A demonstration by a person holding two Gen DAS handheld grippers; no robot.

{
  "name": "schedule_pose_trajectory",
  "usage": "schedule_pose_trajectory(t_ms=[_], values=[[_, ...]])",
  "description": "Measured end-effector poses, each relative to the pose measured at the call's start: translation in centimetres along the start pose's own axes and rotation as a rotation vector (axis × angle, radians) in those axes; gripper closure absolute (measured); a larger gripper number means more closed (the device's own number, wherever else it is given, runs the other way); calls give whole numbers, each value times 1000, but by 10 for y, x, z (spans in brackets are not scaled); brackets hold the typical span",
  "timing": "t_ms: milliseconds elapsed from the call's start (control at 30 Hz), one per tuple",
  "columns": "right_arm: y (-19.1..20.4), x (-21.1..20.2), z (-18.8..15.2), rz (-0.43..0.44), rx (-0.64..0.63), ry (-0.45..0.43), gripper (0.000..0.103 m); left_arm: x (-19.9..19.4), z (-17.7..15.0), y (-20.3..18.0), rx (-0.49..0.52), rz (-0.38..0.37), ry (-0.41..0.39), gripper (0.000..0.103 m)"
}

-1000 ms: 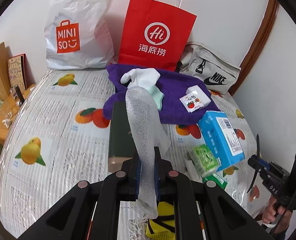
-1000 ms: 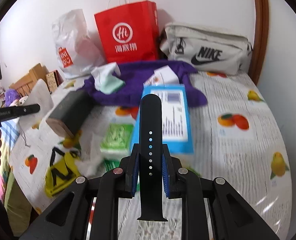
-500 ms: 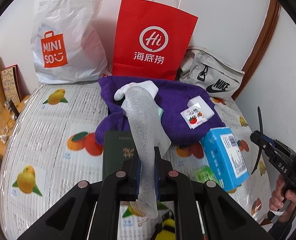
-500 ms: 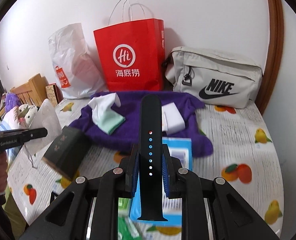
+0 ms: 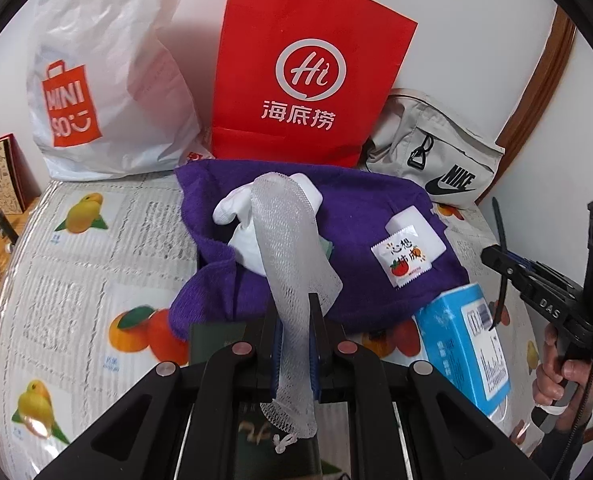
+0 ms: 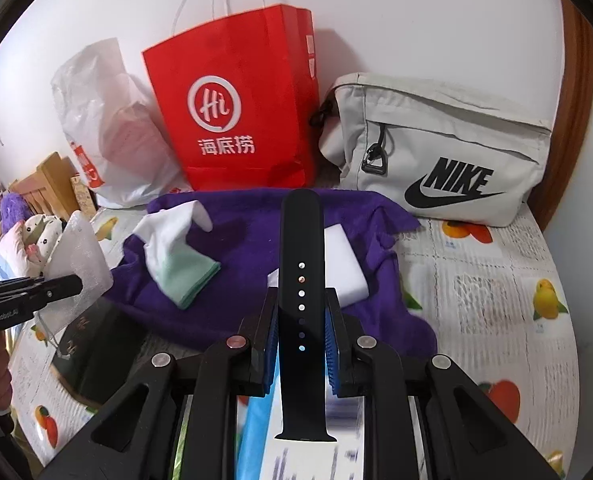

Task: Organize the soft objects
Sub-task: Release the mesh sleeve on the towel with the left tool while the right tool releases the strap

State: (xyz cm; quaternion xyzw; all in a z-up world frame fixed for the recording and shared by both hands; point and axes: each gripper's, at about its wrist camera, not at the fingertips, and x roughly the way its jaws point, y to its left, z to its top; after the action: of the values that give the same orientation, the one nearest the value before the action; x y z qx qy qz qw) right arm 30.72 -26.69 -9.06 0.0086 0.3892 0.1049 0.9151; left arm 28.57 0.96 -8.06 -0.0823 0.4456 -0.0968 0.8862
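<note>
We see a white foam-mesh sleeve point(image 5: 292, 280) pinched between the fingers of the left hand-held gripper point(image 5: 294, 320), its free end rising and flopping over above a crumpled purple fleece cloth point(image 5: 360, 216) that lies toward the far edge of the bed point(image 5: 68, 264). The right hand-held gripper point(image 6: 301, 320) is clenched on a black perforated rubber watch strap point(image 6: 300, 264), which stands upright between its blue pads, also held above that cloth.

On the purple cloth we find a white and mint-green sock point(image 6: 176, 256), a white rectangular sponge block point(image 6: 346, 268) and, leaning on that block, a small white sachet printed with a tomato point(image 5: 402, 260). Just beside the cloth's near edge lie a dark green book point(image 6: 92, 344) and a light blue cardboard box point(image 5: 464, 340).

Along the far edge of the bed, against the wall, stand a white plastic shopping bag with an orange logo point(image 5: 104, 80), a red paper carrier bag with white cord handles point(image 5: 308, 80) and a beige fabric pouch with a black logo point(image 6: 444, 148) at the far right corner. The bed wears a white sheet printed with fruit.
</note>
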Motion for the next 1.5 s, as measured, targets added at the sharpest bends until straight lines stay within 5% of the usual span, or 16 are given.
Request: schedule_pose_trajectory(t_ms=[367,967,1500], values=[[-3,48,35,-17,-23,42,83,35,32,-2,4,-19,3,92],[-14,108,43,-48,-31,158,83,86,70,1,-13,-16,5,92],[-16,121,45,-43,-56,181,82,112,52,0,13,20,114,92]])
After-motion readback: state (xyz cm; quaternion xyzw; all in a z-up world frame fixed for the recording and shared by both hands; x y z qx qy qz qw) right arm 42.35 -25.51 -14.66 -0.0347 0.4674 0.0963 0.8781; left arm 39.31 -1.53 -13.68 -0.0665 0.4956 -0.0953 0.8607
